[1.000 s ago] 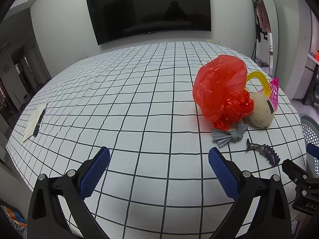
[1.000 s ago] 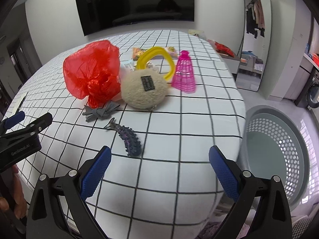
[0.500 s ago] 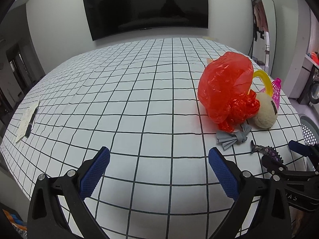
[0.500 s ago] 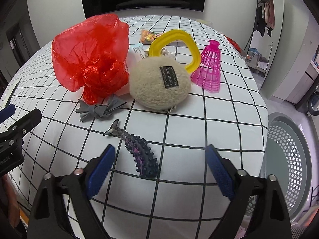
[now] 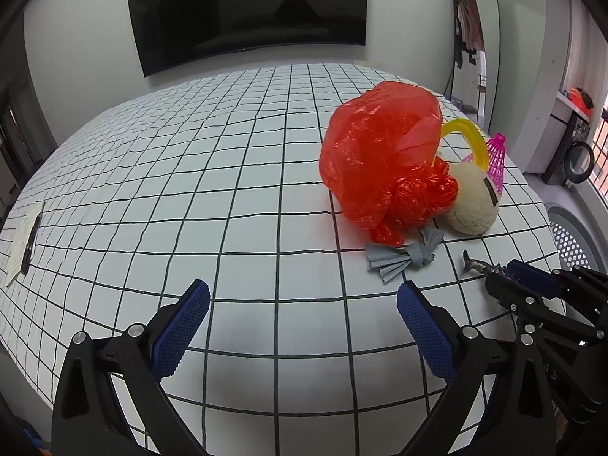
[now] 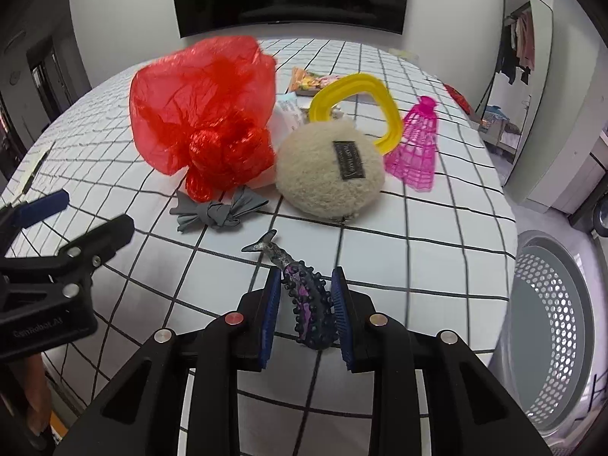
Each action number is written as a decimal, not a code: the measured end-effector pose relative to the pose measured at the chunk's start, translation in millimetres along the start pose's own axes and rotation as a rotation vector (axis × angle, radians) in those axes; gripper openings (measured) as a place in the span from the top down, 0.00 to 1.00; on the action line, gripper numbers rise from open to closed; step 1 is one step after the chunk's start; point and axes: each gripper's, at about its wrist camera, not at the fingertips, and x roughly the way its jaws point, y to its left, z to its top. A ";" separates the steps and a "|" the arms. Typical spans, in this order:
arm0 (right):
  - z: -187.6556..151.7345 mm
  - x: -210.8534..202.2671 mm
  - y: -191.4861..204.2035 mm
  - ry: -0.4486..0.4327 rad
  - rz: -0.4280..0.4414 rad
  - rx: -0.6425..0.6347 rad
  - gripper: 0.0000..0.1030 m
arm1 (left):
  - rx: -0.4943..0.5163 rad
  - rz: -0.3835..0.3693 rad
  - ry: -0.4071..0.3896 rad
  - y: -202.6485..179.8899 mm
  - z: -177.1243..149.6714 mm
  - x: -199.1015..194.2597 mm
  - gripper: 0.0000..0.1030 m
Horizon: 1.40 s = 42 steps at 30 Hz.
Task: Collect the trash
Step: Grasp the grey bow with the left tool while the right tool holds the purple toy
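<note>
Both views are fisheye, each looking forward along its own gripper's 2 fingers. The left wrist view sits low over the near edge of the checked table, facing the wall TV. The right wrist view sits closer in, beside the white perforated basket. Both views share the red plastic bag, the grey bow and the fleece pouch.

Black claw, blue ribbed pads
</note>
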 end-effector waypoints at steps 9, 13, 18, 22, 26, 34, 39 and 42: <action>-13.0 -28.7 -46.7 -0.056 -0.022 0.118 0.74 | 0.037 -0.059 0.016 -37.8 8.5 12.8 0.06; -21.3 -33.4 -58.6 -0.060 -0.011 0.147 0.74 | 0.031 -0.050 0.045 -51.7 9.7 23.6 0.06; -27.8 -31.5 -68.9 -0.050 0.013 0.178 0.74 | 0.001 -0.042 0.080 -60.4 15.1 38.7 0.06; -32.7 -31.5 -76.0 -0.048 0.026 0.194 0.74 | -0.031 -0.038 0.110 -64.5 18.8 52.0 0.06; -35.2 -29.4 -84.5 -0.047 0.034 0.215 0.74 | -0.044 -0.032 0.110 -66.9 19.5 58.5 0.10; -36.0 -27.1 -85.6 -0.042 0.046 0.224 0.74 | -0.008 -0.051 0.082 -74.5 15.8 49.8 0.57; -35.5 -31.1 -82.9 -0.049 0.046 0.221 0.74 | -0.001 -0.081 0.081 -74.4 7.5 39.4 0.75; -36.5 -35.4 -81.6 -0.056 0.040 0.219 0.74 | -0.002 -0.090 0.080 -70.9 1.4 33.6 0.77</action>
